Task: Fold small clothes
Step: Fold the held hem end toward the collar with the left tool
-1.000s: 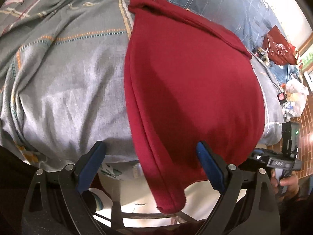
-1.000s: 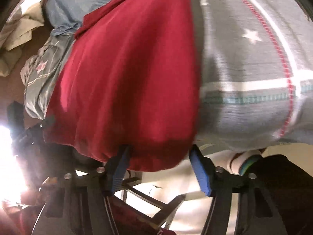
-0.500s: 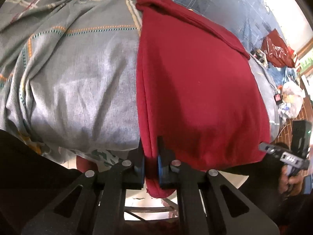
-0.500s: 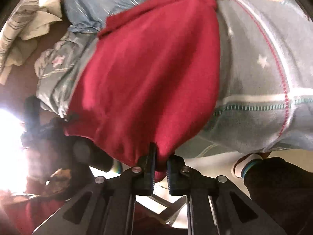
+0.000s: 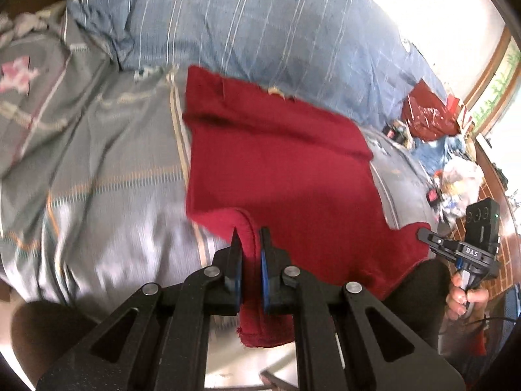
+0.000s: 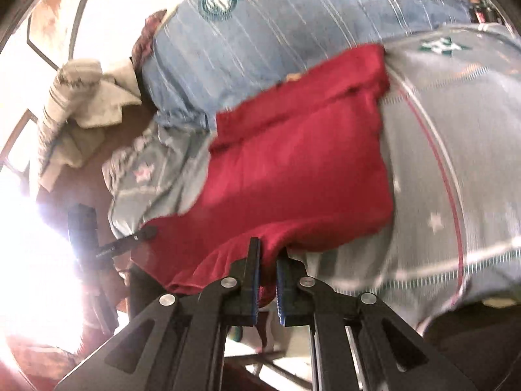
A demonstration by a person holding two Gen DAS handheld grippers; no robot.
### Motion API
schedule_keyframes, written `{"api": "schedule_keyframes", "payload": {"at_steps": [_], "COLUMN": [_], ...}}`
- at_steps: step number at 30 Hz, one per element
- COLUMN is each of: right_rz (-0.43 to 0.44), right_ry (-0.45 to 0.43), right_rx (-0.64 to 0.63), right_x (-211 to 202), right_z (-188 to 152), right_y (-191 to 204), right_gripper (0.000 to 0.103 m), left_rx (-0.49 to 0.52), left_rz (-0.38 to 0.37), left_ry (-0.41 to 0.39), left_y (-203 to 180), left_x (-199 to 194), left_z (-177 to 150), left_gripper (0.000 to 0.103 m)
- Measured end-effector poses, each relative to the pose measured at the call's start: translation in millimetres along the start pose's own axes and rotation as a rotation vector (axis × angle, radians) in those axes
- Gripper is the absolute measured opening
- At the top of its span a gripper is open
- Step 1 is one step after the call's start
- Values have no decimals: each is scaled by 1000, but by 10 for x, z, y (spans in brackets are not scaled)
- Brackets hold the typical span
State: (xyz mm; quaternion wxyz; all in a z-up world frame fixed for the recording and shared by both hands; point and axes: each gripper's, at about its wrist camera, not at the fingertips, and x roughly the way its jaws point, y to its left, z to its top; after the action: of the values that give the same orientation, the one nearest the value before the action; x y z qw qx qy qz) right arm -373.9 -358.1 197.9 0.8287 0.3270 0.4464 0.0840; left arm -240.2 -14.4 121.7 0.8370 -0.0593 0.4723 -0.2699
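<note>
A grey patterned bedcover spreads across the whole near part of the scene, with open cloth to the left of the garment in the left wrist view and to its right in the right wrist view. Beyond it lies a blue striped quilt with a round badge, filling the far side. At the bed's near edge the cover drops away to a pale floor. Far right in the left wrist view, clutter crowds the bed's edge: a red bag and pale plastic bags. A heap of beige cloth sits far left in the right wrist view.

The red garment lies mid-bed on the grey cover, its far edge folded into a thick band touching the blue quilt. Its near hem is lifted off the cover at two corners, sagging between them.

The left gripper is closed tight on the near left corner, red cloth bunched between the blue pads. The right gripper is likewise clamped on the near right corner.
</note>
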Motion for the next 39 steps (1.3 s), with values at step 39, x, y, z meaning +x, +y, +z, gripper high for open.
{"api": "schedule_keyframes", "payload": {"at_steps": [39], "right_rz": [-250], "right_ry": [-240], "right_rx": [-17], "right_x": [1056], "right_z": [2368], "right_y": [-440], "right_gripper": [6], "left_rx": [-79], "left_rz": [150], "left_ry": [-110], "left_y": [192], "left_x": [1518], "left_z": [2012], "left_gripper": [6]}}
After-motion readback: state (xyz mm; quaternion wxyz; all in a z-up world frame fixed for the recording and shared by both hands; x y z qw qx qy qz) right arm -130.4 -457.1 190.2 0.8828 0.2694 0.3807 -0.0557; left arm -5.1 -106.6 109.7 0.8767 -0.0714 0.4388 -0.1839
